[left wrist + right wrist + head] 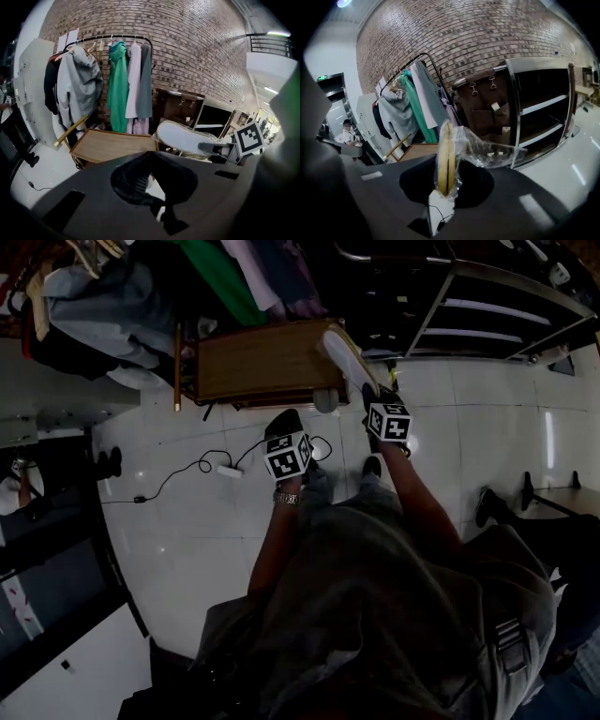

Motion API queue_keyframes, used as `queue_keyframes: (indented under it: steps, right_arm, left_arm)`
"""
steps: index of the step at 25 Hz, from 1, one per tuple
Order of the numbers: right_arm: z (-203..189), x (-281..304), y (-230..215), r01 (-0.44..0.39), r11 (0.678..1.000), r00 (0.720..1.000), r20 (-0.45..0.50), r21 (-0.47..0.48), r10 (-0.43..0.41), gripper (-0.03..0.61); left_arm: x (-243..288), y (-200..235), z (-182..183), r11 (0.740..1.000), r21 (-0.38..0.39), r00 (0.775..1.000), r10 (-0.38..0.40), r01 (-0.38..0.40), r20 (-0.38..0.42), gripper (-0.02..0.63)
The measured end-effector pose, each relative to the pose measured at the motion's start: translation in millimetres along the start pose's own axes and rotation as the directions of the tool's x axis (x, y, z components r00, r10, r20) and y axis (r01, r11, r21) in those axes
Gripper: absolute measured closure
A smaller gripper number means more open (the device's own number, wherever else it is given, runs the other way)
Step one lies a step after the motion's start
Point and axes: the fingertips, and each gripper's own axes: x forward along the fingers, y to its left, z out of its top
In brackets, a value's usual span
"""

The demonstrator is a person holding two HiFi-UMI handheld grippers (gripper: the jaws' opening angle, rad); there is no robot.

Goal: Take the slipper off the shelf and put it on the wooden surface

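The right gripper (pixel 445 190) is clamped on the slipper (pixel 446 154), which is gripped edge-on between the jaws and is wrapped in clear plastic. In the head view the slipper (pixel 342 357) is held with its white sole turned upward, at the right edge of the wooden surface (pixel 253 362); whether it touches the wood cannot be told. The left gripper (pixel 151 183) is seen with its jaws drawn almost together, only a sliver of floor showing between them, and nothing is held. It is kept low over the white tiled floor (pixel 216 521), just in front of the wooden surface. A metal shelf (pixel 506 315) is found to the right, well apart from the slipper. Behind the wooden surface a clothes rack (pixel 117 84) is set against a brick wall (pixel 187 56). A cable (pixel 187 470) is laid across the floor.
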Motion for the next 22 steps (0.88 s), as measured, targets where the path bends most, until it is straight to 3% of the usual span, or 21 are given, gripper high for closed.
queue_keyframes:
  steps: [4, 9, 11, 16, 20, 22]
  right_arm:
    - [0, 34, 44, 0.017, 1.000, 1.000, 0.010, 0.006, -0.017, 0.515]
    - [-27, 69, 101, 0.139, 0.981, 0.989, 0.038, 0.139, -0.145, 0.514]
    - [-43, 87, 132, 0.176, 0.967, 0.983, 0.025, 0.184, -0.184, 0.514]
    - [-81, 142, 205, 0.189, 0.921, 0.977, 0.030, 0.342, -0.212, 0.514]
    - [-97, 197, 235, 0.155, 0.875, 0.981, 0.036, 0.458, -0.193, 0.514]
    - [-106, 227, 242, 0.126, 0.830, 0.983, 0.045, 0.543, -0.178, 0.514]
  left_arm:
    - [-8, 61, -3, 1.000, 0.003, 1.000, -0.007, 0.007, 0.014, 0.609]
    - [-19, 156, -12, 0.996, 0.042, 0.996, -0.084, 0.083, 0.013, 0.609]
    - [-23, 205, -9, 0.996, 0.040, 0.997, -0.080, 0.079, 0.008, 0.609]
    - [-35, 292, -26, 0.997, 0.039, 0.997, -0.067, 0.068, -0.037, 0.609]
    - [-34, 318, -46, 0.997, 0.002, 0.995, -0.070, 0.071, -0.067, 0.609]
    - [-35, 322, -55, 0.997, -0.011, 0.993, -0.080, 0.079, -0.090, 0.609]
